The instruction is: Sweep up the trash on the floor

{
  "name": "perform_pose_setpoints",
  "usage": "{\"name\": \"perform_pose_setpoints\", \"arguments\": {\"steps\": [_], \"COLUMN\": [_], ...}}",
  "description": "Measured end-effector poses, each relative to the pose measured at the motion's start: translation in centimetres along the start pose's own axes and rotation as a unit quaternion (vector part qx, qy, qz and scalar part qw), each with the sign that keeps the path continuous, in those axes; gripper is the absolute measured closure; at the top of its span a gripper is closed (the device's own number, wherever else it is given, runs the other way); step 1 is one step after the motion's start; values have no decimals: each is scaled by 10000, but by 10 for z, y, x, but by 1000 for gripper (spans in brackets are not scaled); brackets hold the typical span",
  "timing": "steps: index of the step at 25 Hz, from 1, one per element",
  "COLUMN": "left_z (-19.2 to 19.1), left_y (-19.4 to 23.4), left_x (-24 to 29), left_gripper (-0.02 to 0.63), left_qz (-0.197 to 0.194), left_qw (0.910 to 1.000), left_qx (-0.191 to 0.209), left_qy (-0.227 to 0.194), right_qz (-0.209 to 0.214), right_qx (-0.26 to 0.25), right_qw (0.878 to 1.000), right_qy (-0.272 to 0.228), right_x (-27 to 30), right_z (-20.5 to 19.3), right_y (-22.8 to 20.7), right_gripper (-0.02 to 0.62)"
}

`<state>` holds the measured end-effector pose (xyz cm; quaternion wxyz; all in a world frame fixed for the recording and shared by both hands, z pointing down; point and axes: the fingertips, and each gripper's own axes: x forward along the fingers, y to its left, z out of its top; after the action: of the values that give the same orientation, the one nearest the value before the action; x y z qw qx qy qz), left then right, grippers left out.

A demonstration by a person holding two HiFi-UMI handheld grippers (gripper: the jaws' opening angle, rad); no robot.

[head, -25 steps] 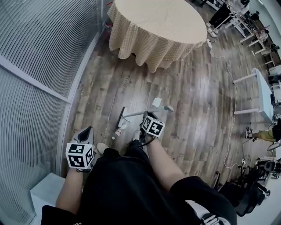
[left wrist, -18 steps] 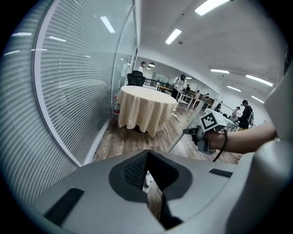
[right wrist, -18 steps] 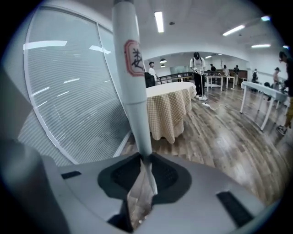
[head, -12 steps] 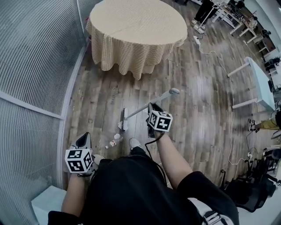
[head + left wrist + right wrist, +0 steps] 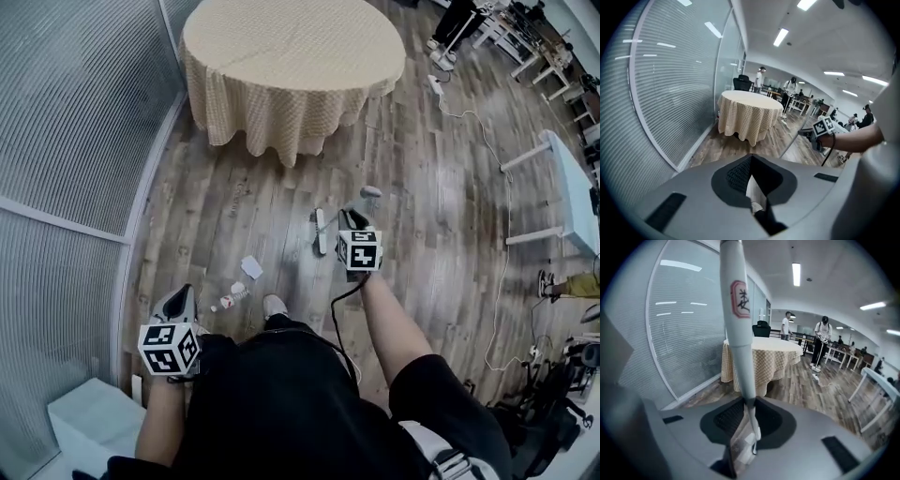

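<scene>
We have the right gripper (image 5: 354, 219) clamped on the broom handle (image 5: 738, 310), a pale shaft with a red label that runs up between the jaws in the right gripper view. The broom head (image 5: 322, 232) sits on the wood floor (image 5: 422, 244), just left of that gripper in the head view. The trash is a paper scrap (image 5: 251, 267) and a few small bits (image 5: 232, 294). Both lie left of the broom head and apart from it, the bits near our shoe (image 5: 274, 305). The left gripper (image 5: 179, 300) hangs low beside the glass wall (image 5: 75, 141). Its jaws look closed with nothing we can make out between them, though it's dim in there. A round table (image 5: 291, 66) with a checked cloth stands beyond the trash.
</scene>
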<state>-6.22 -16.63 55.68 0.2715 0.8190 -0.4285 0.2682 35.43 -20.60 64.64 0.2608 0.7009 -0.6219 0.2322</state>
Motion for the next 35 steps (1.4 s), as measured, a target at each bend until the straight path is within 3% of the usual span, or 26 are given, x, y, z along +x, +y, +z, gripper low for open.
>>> {"name": "perform_pose_setpoints", "arguments": {"steps": [2,5,11,19,23,29,35], "left_z": [-1,-2,-5,-3,-10,-19,-25], "left_y": [-8,-7,12,11,8,9,16], "left_x": [-5,-12,-24,-31,-36,-42,-55], "left_gripper": [611,611,611,611,611,611,611], "left_qz": [7,223,666,734,741,791,936], "left_qw": [9996,9995,9975,9966,9961,9928,9898], "left_qx": [-288,-226,-237,-330,-438,-807,-934], "left_qy": [-54,-4,38,-150,-196,-403,-522], "right_qz": [46,160,619,1557,1944,2296,2636], "right_qx": [-518,-1081,-1424,-1859,-1969,-1797,-1686], "right_qw": [9985,9930,9867,9697,9603,9558,9492], "right_qy": [193,448,473,299,350,370,332], "right_x": [17,41,57,29,10,1,-9], "right_z": [-13,-32,-51,-56,-64,-60,-45], "right_y": [-7,-7,34,124,158,192,221], "right_gripper": [512,512,512,512,511,512,512]}}
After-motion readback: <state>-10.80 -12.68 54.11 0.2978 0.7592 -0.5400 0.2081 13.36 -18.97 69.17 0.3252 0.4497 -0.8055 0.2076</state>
